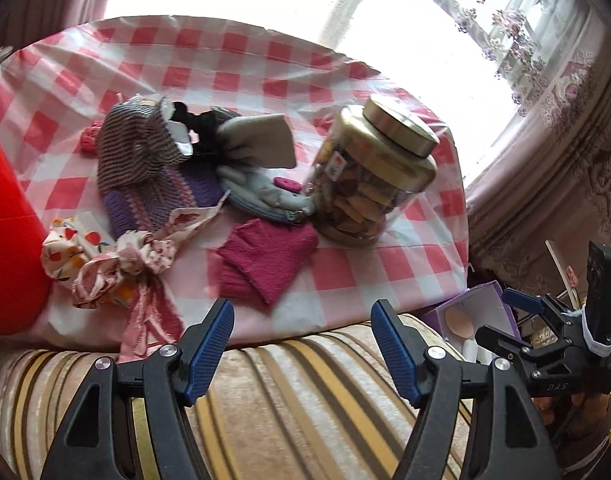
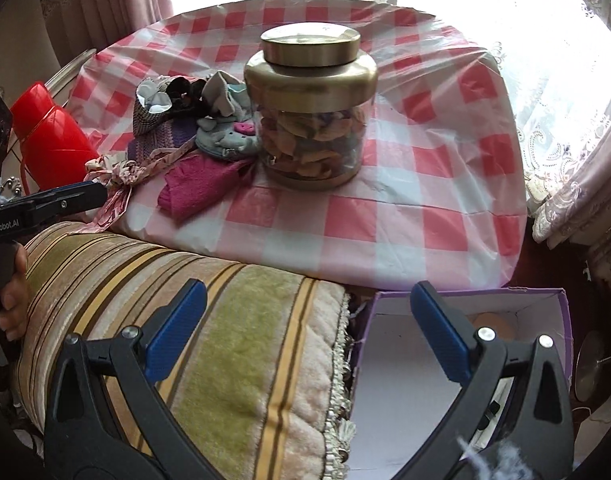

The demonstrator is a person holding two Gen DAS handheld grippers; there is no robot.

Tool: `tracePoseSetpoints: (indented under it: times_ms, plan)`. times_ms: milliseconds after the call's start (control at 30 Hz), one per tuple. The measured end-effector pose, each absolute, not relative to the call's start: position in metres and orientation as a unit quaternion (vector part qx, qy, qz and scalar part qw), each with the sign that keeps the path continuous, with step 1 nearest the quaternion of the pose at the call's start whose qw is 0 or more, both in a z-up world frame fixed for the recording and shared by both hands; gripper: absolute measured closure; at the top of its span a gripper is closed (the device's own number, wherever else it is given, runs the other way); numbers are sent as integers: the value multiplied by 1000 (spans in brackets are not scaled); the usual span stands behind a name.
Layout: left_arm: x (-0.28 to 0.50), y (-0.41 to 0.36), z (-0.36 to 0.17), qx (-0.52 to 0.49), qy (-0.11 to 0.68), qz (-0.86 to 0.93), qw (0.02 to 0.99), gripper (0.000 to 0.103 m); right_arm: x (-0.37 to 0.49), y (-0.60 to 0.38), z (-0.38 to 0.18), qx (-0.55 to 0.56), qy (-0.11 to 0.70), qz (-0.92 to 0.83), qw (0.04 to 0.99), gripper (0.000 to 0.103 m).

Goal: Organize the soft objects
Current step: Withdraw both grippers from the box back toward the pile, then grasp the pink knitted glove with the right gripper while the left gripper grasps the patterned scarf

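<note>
A heap of soft things lies on the red-checked table (image 1: 241,60): a magenta knit cloth (image 1: 265,258) nearest me, a floral scrunchie with pink ribbon (image 1: 109,264), a striped purple knit piece (image 1: 145,160), grey gloves (image 1: 257,160) and a black item. In the right wrist view the magenta cloth (image 2: 197,188) and gloves (image 2: 225,136) lie left of the jar. My left gripper (image 1: 303,320) is open and empty, hovering over the striped cushion in front of the heap. My right gripper (image 2: 305,304) is open and empty, over the cushion edge and a purple box (image 2: 465,320).
A glass jar with a gold lid (image 1: 373,172) stands right of the heap; it also shows in the right wrist view (image 2: 311,108). A red flask (image 2: 49,136) stands at the table's left. A striped cushion (image 2: 185,300) lies before the table. Curtains hang behind.
</note>
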State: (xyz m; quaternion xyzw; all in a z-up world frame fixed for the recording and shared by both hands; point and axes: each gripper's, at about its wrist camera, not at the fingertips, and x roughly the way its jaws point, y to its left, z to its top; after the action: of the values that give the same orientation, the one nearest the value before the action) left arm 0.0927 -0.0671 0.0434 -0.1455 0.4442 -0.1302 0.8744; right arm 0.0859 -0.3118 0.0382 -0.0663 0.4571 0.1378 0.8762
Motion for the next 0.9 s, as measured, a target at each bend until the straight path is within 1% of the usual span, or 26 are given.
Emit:
tracePoseSetpoints:
  times_ms: [167,333,433,900]
  plan:
    - [92,-31,39,-148,438,-84,883,31,95,-282,34,-79,464,162,867,1]
    - [99,-7,36,-128,436,-54,889,31,111,-255,25,-79,477,177,857,1]
    - [105,0,32,-100,443,-43,890,31,121,-240,17,-68,493,183,848,1]
    - [140,16,5,-69,496,-39,865,31,165,-182,-6,-63,523,190,829,1]
